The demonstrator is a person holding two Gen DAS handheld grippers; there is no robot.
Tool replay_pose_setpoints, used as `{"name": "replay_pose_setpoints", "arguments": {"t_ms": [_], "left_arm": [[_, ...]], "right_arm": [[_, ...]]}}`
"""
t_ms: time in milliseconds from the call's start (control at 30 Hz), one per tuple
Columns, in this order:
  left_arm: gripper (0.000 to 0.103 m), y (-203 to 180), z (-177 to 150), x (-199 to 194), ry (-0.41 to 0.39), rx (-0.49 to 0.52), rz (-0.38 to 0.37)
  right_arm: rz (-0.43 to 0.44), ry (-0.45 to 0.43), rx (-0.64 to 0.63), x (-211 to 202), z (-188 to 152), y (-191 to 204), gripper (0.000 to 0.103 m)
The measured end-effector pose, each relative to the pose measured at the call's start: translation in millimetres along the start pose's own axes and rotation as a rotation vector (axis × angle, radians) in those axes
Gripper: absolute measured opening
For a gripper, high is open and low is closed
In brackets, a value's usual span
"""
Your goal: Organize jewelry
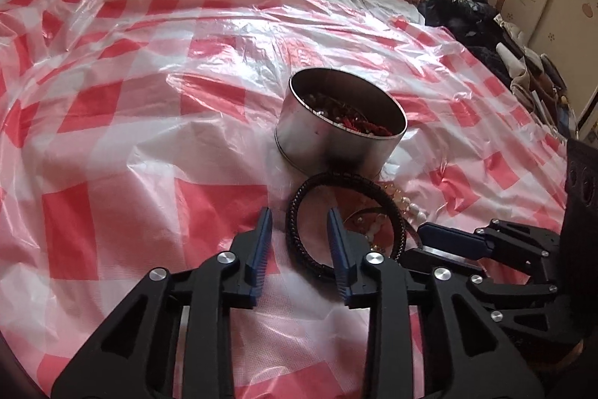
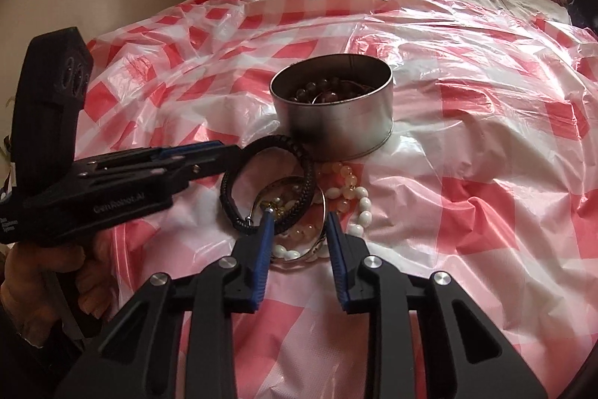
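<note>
Both tools, left (image 1: 299,234) and right (image 2: 297,230), gaped empty over the black braided bracelet (image 2: 269,189) and pearl strands (image 2: 355,208), though the tin (image 2: 332,111) already held beads.

Both wrist views low, close, facing tin (image 1: 340,120) (shared, plus bracelet pile); left views from left.

Red-white checked sheet (image 1: 149,107), silver tin (image 1: 336,133)
</note>
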State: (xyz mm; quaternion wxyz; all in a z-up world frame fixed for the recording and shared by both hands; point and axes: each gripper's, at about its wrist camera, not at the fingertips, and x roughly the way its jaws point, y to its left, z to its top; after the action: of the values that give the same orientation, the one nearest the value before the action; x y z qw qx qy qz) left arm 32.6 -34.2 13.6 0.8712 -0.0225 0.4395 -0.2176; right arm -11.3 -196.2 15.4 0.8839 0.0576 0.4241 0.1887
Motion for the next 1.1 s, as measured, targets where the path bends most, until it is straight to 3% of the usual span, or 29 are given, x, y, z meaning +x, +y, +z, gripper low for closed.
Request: {"name": "replay_pose_setpoints", "arguments": {"t_ms": [100, 167, 233, 367, 633, 800, 1000, 1067, 1100], "left_arm": [[0.034, -11.4, -2.8, 8.3, 0.028, 0.061, 0.053], [0.015, -13.4, -3.3, 8.5, 0.032, 0.077, 0.069], [0.006, -7.3, -2.9, 3.3, 0.012, 0.049, 0.051], [0.006, 3.6, 1.8, -18.8, -0.055, 0.01, 0.063], [0.008, 8.8, -1.4, -5.4, 0.016, -0.002, 0.056], [0.01, 7.4, -2.9, -1.2, 0.027, 0.0, 0.063], [0.023, 0.2, -5.4, 3.5, 0.04, 0.032, 0.062], [0.02, -1.8, -5.8, 1.8, 0.031, 0.04, 0.067], [0.009, -2.1, -5.2, 0.8, 0.026, 0.042, 0.068]], "right_arm": [[-0.008, 0.024, -0.006, 4.2, -1.8, 0.8, 0.024], [-0.02, 0.033, -0.006, 5.6, -3.0, -0.9, 0.016], [-0.023, 0.031, 0.003, 5.2, -3.3, -3.7, 0.011], [-0.057, -0.023, 0.016, -6.8, -1.7, -9.3, 0.004], [-0.149, -0.063, 0.068, -17.5, 2.0, -27.2, 0.004], [-0.137, -0.033, 0.132, -12.5, 2.8, -42.2, 0.004], [-0.142, 0.017, 0.116, -3.2, -0.2, -41.4, 0.004], [-0.139, 0.006, 0.112, -4.7, -0.8, -39.8, 0.004], [-0.136, -0.008, 0.112, -7.5, -0.8, -39.4, 0.004]]}}
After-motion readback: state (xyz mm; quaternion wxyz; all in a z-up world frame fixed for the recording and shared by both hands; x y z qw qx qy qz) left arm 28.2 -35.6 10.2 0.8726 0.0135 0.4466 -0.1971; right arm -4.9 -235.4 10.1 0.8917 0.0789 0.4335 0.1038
